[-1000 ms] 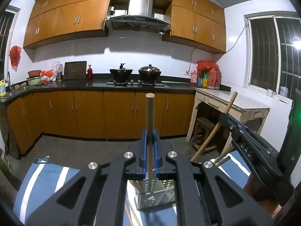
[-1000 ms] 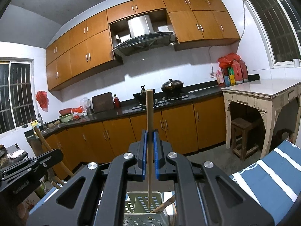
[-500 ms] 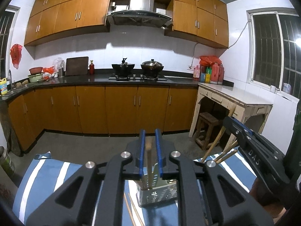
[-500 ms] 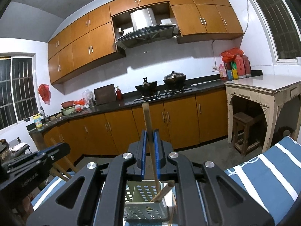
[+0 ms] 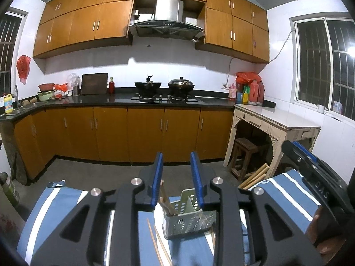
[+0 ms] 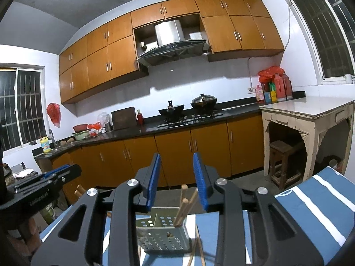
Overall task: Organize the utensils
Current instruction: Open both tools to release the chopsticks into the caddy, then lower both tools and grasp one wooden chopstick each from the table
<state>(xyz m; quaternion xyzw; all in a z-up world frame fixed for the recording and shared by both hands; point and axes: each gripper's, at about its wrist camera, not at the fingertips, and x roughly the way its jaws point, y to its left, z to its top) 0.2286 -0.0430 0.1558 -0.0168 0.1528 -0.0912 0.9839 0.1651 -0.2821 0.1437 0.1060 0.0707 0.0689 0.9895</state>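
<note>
- Both claws stand released: the left gripper (image 5: 177, 179) has its blue pads wide apart with nothing between them, and the right gripper (image 6: 177, 180) is spread the same way, also empty
- Below each pair of fingers sits the perforated metal utensil holder (image 5: 188, 219), upright on the blue-and-white striped cloth (image 5: 51, 208); a divider splits it into compartments
- Chopsticks (image 6: 185, 206) lean inside the holder, their tops poking up between the right gripper's pads without touching them as far as I can tell; from the left wrist view a few more sticks rest in the compartment on that camera's left
- Loose chopsticks (image 5: 158, 243) lie flat on the cloth just beside the holder, on the side nearest the cameras
- By my reading, a drop-off into the holder is finished and the step in hand is backing off to fetch more
- Next move probably calls for lowering one gripper to the loose sticks, lining the pads along a stick's length and pinching near its middle, since thin round sticks on soft cloth can roll or slip
- Care is needed not to knock the light holder while reaching past it
</note>
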